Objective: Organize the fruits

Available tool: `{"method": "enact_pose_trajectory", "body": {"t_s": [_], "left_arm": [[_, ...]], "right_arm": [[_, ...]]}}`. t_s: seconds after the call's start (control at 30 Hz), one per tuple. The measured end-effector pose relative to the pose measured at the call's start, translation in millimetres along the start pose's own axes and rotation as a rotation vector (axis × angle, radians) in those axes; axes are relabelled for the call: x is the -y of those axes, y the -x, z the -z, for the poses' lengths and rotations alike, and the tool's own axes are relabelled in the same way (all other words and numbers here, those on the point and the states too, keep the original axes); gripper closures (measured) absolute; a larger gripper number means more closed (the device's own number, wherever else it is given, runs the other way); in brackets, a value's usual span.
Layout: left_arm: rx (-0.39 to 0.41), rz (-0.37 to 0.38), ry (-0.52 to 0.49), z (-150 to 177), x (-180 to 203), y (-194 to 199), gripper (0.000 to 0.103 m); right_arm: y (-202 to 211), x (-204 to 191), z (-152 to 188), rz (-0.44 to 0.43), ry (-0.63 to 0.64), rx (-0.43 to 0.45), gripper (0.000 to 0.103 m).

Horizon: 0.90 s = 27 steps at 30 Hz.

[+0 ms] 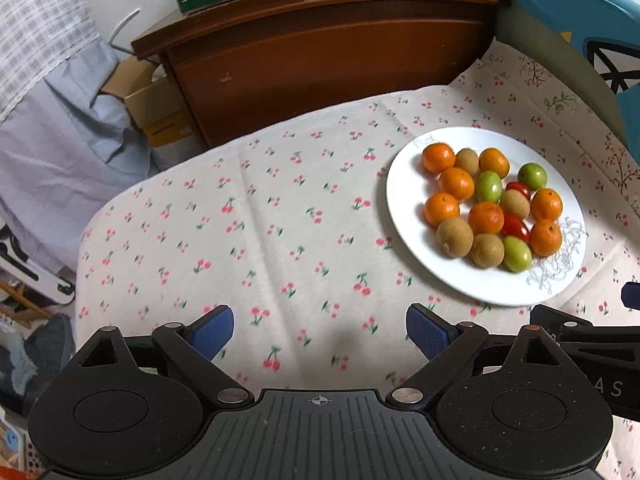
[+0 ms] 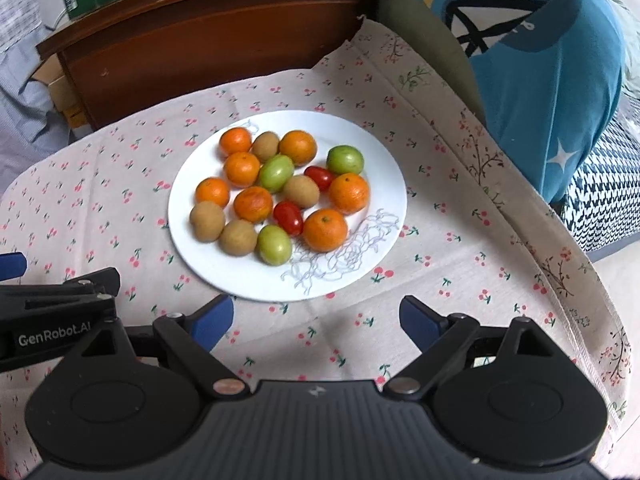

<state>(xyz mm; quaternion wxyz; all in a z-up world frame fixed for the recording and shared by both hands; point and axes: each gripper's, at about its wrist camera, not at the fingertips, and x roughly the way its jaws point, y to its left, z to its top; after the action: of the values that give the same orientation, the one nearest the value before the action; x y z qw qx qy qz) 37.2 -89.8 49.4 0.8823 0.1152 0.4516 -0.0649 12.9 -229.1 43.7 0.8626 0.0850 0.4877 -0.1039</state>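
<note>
A white plate (image 2: 384,184) sits on the table, which is covered with a cherry-print cloth (image 1: 260,216), and all the fruit lies on it in one loose cluster. Seven oranges (image 2: 325,229) are spread through the cluster, from its far left to its near right. Four brown kiwis (image 2: 207,221) are there too: two side by side at the near left of the plate, one in the middle and one at the far side between two oranges. Three green fruits (image 2: 274,245) show, one at the near edge of the cluster, one in the middle with its long axis running up to the right, and a rounder one at the far right. Two red tomatoes (image 2: 288,218) lie among them; the nearer one is oval, its long axis slanting from upper left to lower right.

A grey scribbled pattern marks the plate's near right rim. Whether the fruits' stems point up or sideways is hard to make out, save for small dark dots on top of the two oranges at the right.

The left gripper (image 1: 320,330) hangs over bare cloth to the left of the plate, jaws wide apart and empty. The right gripper (image 2: 316,320) hangs just short of the plate's near rim, also spread wide with nothing between its fingers. Each gripper is only partly seen in the other's view, cut off at the edge.
</note>
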Motion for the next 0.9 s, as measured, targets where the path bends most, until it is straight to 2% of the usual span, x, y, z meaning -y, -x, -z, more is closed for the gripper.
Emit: {"method": "enact_pose_trajectory", "body": {"t_s": [0.2, 0.4, 0.73, 0.8, 0.9], "left_arm": [[-0.016, -0.01, 0.027, 21.6, -12.9, 6.1, 0.009], [-0.035, -0.013, 0.064, 44.5, -27.0, 13.7, 0.008], [-0.032, -0.006, 0.111, 69.9, -45.3, 30.7, 0.008], [-0.027, -0.004, 0.117, 72.9, -48.8, 34.0, 0.008], [-0.02, -0.004, 0.126, 76.1, -53.3, 38.3, 0.008]], "right_arm": [[5.1, -9.6, 16.5, -0.033, 0.042, 0.007, 0.013], [6.8, -17.7, 38.9, -0.101, 0.054, 0.015, 0.013], [7.0, -18.4, 70.6, -0.184, -0.026, 0.051, 0.012], [4.5, -19.3, 76.2, -0.182, -0.049, 0.048, 0.012], [4.8, -25.3, 84.3, -0.167, -0.023, 0.103, 0.006]]}}
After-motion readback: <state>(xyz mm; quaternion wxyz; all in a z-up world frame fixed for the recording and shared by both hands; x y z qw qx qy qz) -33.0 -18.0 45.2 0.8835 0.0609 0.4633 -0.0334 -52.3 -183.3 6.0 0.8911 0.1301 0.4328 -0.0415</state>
